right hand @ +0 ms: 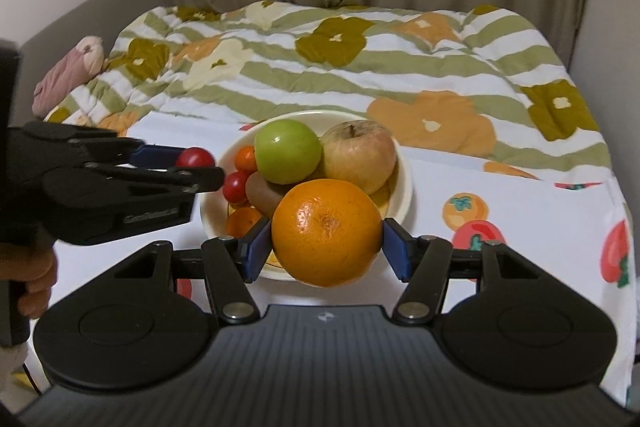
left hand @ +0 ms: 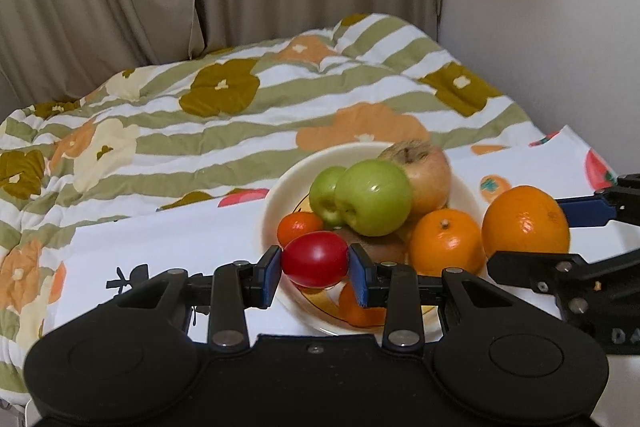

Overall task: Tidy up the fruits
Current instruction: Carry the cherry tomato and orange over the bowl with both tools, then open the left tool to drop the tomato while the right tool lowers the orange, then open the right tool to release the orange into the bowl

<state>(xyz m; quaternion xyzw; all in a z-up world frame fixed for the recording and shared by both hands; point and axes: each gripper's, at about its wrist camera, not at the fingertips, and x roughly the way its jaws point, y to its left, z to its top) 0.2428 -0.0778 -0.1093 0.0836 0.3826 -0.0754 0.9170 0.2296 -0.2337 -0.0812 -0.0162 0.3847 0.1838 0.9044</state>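
Two loads in the air at once, both just on the near side of the cream bowl (left hand: pixel 276 187) at the middle of the fruit-print cloth (left hand: pixel 168 239). Left gripper (left hand: pixel 315 261) clamped on a small red tomato (left hand: pixel 316 259), blue pads pressing its two ends, long axis lying crosswise from pad to pad, roughly level. Right gripper (right hand: pixel 327 234) clamped on a large orange (right hand: pixel 326 231), round, no axis to mind, pads bearing on its flanks. Bowl already heaped: green apple (right hand: pixel 287 151) and pale russet apple (right hand: pixel 358 150) riding on top at the far side, a kiwi (right hand: pixel 262 193) beneath, small oranges and cherry tomatoes toward the near and left rim. Deciding relation: each held fruit directly ahead of the heap, tomato over the bowl's near-left rim, orange over its near rim toward the right, so a straight push forward probably meets piled fruit rather than free bowl. Left the nearer of the two to the little bare rim on the left; right facing the tallest part of the pile. Whether the fruits go into the bowl or away from it, impossible to tell from this alone. Likely risk either way: a round orange set on a slope rolling toward the cloth's right edge, and both tools close enough side by side to clash.
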